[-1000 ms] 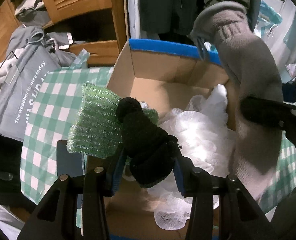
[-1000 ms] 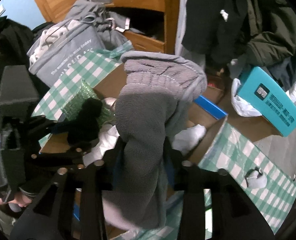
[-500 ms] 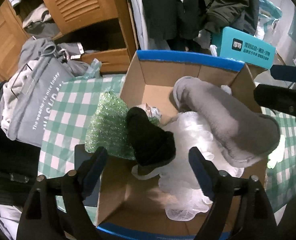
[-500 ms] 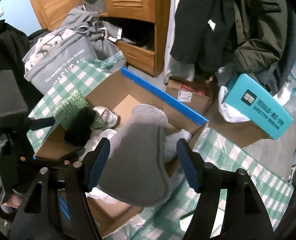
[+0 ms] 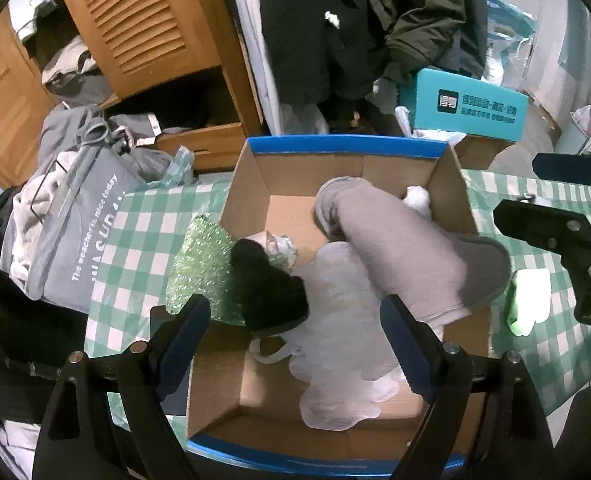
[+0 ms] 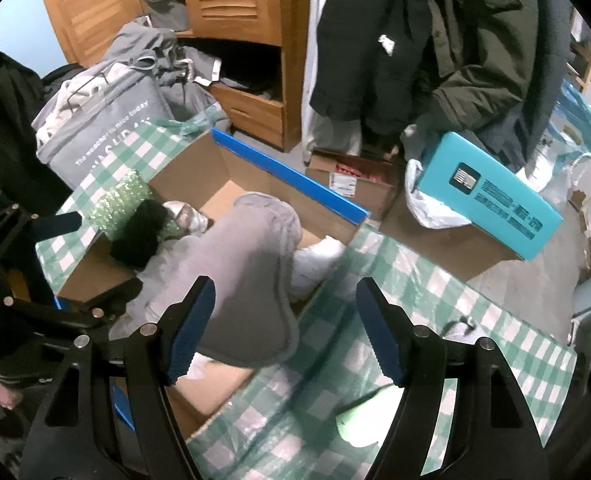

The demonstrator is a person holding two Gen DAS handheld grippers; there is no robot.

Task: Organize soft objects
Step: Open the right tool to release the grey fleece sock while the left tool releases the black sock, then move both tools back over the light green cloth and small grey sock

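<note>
Hovering over the open brown cardboard box with blue-taped rims (image 5: 347, 146), the left tongs (image 5: 295, 332) stand wide apart with nothing pressed between their pads; their jaws have just been opening. The right tongs (image 6: 285, 326) are likewise spread and empty, their jaws also just opened, poised above the box's right-hand rim. Inside the box, the grey fleece slipper (image 5: 407, 256) lies slanted, its sole end propped on the right wall. The small black knitted item (image 5: 267, 288) sits against the box's left wall, overlapping a green bubble-wrap sheet (image 5: 199, 268) that drapes across that wall onto the green-and-white checked counter (image 5: 143, 240). White crinkled plastic wrap (image 5: 335, 340) fills the box floor beneath both.

Judged step: release complete; two soft items are deposited. A pale green soft object (image 5: 529, 300) rests on the counter just right of the box, still outside it. The next move likely calls for the right tongs to swing away from the box, descend over that object and close gently.
</note>
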